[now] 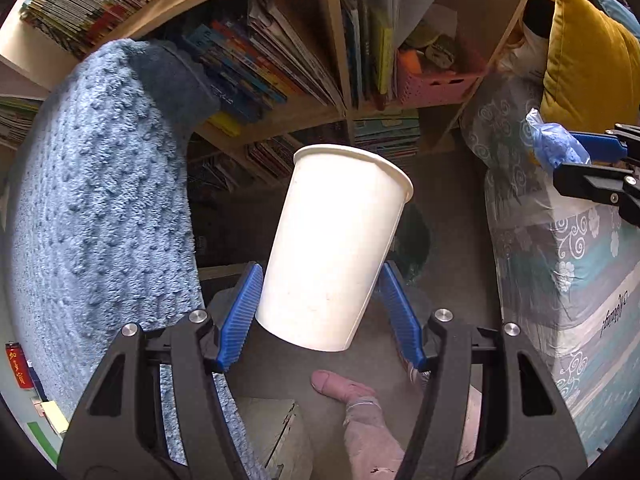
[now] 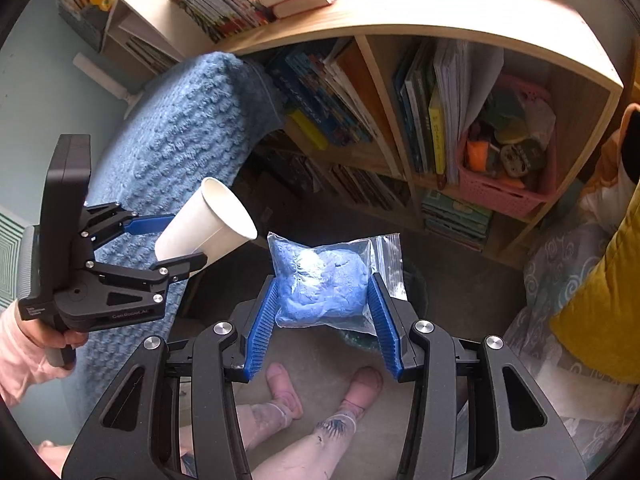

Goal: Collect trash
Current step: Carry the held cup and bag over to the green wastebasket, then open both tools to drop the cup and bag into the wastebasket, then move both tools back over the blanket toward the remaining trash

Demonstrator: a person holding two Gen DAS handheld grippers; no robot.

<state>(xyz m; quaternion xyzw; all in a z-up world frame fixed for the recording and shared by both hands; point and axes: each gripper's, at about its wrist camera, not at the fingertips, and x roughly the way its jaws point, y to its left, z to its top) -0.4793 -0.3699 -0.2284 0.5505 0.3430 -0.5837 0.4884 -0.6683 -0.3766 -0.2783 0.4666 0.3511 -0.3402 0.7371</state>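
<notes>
My left gripper (image 1: 320,312) clamps the cup (image 1: 334,248) low on its wall, rim tilted ahead of the jaws, while my right gripper (image 2: 323,312) pinches the bag (image 2: 328,276) by its bulk, both lifted clear for carrying to a bin, I judge.

The paper cup (image 1: 336,248) is plain white. The zip bag (image 2: 326,280) is clear, with a blue lump inside. Both hand-held grippers have black frames and blue ribbed pads (image 1: 240,312). The blanket (image 1: 96,208) is light blue with a bumpy pattern. The cushion (image 1: 588,60) is mustard yellow. The basket (image 2: 504,188) is pink. The bed cover (image 1: 568,264) is grey and teal with white swirls.
</notes>
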